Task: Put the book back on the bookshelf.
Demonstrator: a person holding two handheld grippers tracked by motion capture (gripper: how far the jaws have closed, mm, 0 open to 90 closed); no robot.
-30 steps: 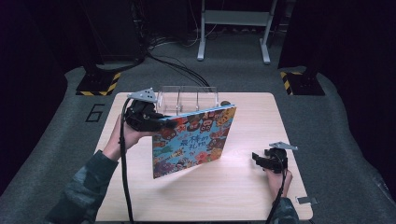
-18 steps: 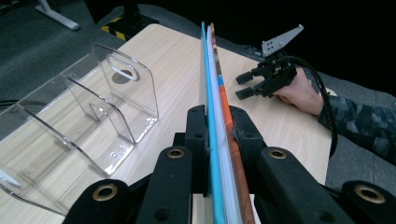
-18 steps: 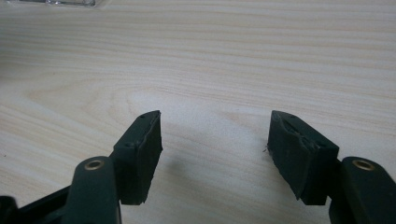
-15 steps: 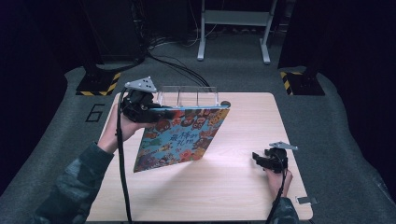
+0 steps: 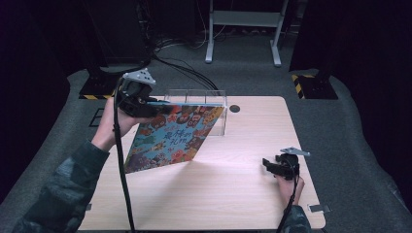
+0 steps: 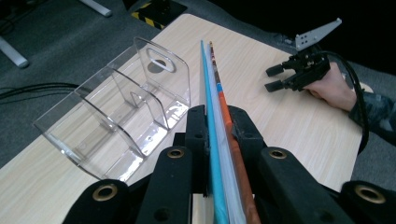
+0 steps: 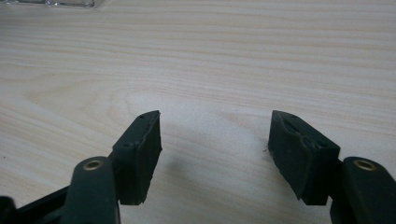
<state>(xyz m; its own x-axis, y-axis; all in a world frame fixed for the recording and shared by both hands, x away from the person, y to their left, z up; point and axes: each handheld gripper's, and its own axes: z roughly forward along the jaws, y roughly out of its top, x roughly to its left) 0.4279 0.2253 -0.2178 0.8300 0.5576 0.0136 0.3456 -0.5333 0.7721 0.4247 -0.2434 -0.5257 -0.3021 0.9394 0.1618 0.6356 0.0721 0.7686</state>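
A thin picture book (image 5: 175, 136) with a bright, busy cover hangs tilted above the table's left half. My left gripper (image 5: 163, 108) is shut on its top edge. In the left gripper view the black jaws (image 6: 217, 116) pinch the book's spine edge (image 6: 212, 93). A clear acrylic rack (image 5: 197, 94) with dividers stands just behind the book at the table's far side, and shows again (image 6: 116, 112) left of the book. My right gripper (image 5: 267, 165) rests low over the table at the right, open with nothing between its fingers (image 7: 215, 135); its jaws have just opened a touch.
The light wooden table (image 5: 233, 194) has a round cable hole (image 5: 234, 108) right of the rack. Dark carpet surrounds it, with cables and a metal stand's legs (image 5: 243, 34) behind. My right gripper (image 6: 274, 78) and its hand show beyond the book.
My left gripper has lifted the book up and to the left, closer to the rack, and the book's lower corner has swung left. The right gripper has stayed in place.
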